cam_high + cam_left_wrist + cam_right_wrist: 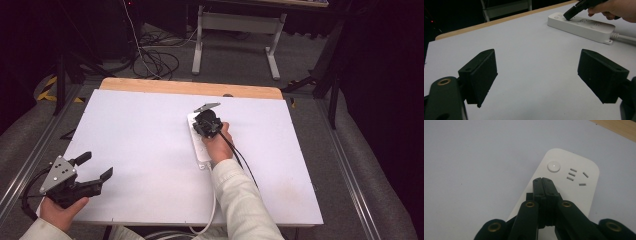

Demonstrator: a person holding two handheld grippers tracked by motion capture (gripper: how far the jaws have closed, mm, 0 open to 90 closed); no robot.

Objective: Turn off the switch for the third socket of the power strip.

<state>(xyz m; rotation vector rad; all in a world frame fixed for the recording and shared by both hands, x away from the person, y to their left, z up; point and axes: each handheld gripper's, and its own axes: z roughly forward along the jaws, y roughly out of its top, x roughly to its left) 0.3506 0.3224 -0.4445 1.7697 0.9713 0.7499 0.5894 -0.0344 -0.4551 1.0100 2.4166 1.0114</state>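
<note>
Your left hand (pixel 59 210) sits at the near left corner of the table, holding the left gripper (pixel 95 167) with its jaws spread wide apart and nothing between them. In the left gripper view the two black pads (pixel 481 75) stand well apart over bare white surface, gripping nothing. The grey three-cornered plate (pixel 58 173) on top of that gripper faces up, and its cable (pixel 27 192) loops off the table's left edge.

Farther in, your right hand (pixel 218 145), in a pale sleeve (pixel 242 200), reaches to the middle of the white table top (pixel 135 145). It holds the right gripper (pixel 202 126) tipped downward over the white power strip (pixel 200 150). In the right gripper view its jaws are pressed together with no gap, clenched on nothing, and the closed tip (pixel 544 183) lies over the strip's top face, just short of the round button (pixel 554 166) and beside the socket slots (pixel 576 176). Whether the tip touches the strip, you cannot tell.

The power strip lies lengthwise near the table's centre, its white cord (pixel 212 212) running back toward you and off the near edge.

Beyond the white top, a strip of wooden edge (pixel 190 88) shows at the far side. Past it, on the grey floor, are a tangle of cables (pixel 155 60) and a grey stand's legs (pixel 237 37).
</note>
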